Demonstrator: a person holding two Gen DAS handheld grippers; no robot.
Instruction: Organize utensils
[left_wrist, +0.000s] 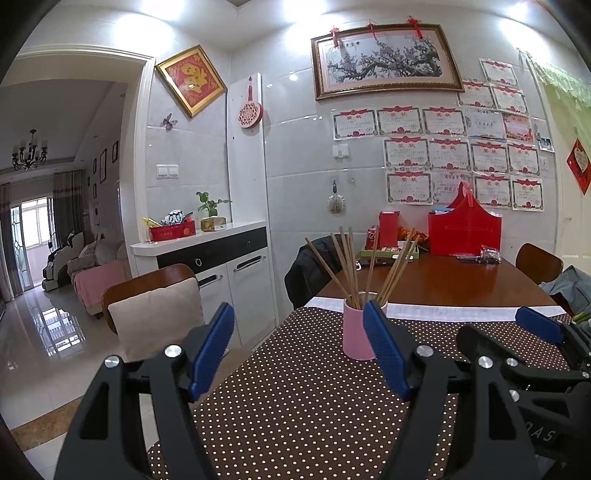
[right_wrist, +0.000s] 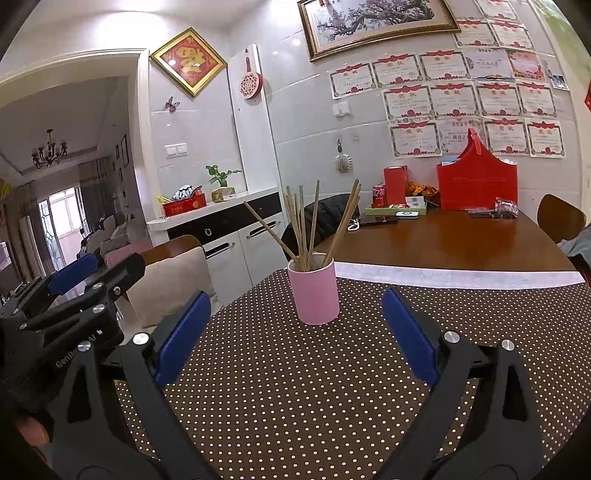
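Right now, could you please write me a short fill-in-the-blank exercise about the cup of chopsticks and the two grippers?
1. The wooden chopsticks stand in a cylindrical ceramic cup coloured ____.
2. The cup rests on a brown tablecloth patterned with white ____.
3. The left gripper and right gripper both have their jaws ____, holding nothing.
4. The gripper pads are coloured ____.

Missing words: pink; dots; open; blue

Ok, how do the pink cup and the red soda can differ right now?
The pink cup stands near on the dotted cloth and holds chopsticks; the red soda can sits far back on bare wood by a green tray. Both stand upright.
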